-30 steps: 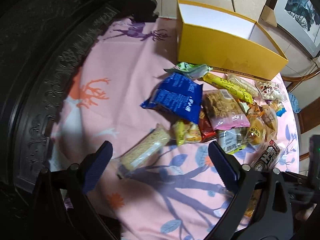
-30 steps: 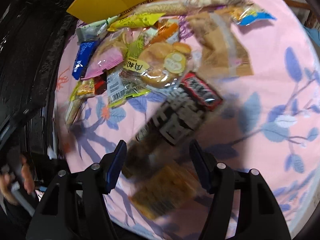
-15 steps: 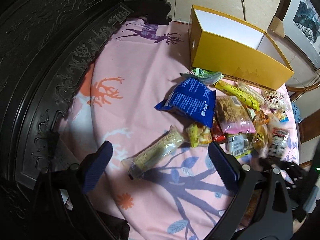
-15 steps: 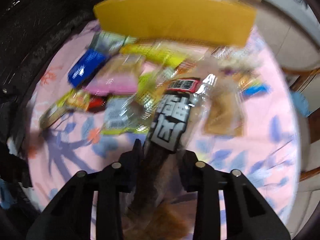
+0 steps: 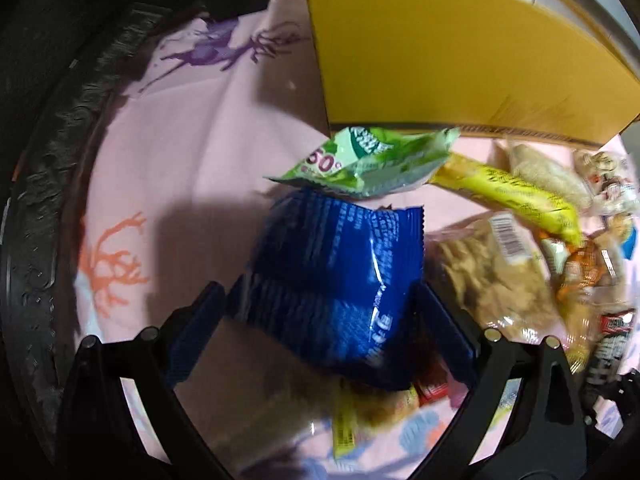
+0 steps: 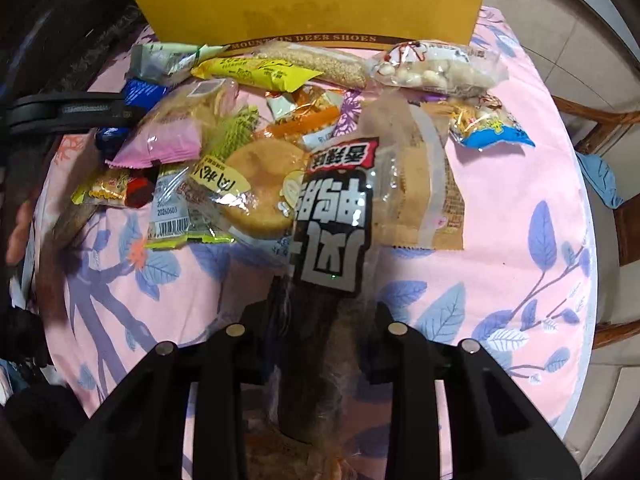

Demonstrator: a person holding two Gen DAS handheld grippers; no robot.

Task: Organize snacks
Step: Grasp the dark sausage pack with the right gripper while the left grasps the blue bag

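Round surface under pink leaf-and-deer-print cloth [image 6: 500, 216]; pale tiled floor [image 6: 580, 40] beyond; brown wooden chair [image 6: 600, 124] beside (partly visible).

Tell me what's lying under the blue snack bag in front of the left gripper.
Under the blue snack bag's near edge, a red packet and a yellow packet poke out, resting on the pink tablecloth. Whatever lies beneath the bag's middle is covered.

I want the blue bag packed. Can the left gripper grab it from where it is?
Probably yes. The left gripper is open with the blue bag already between its fingers, and nothing blocks them.
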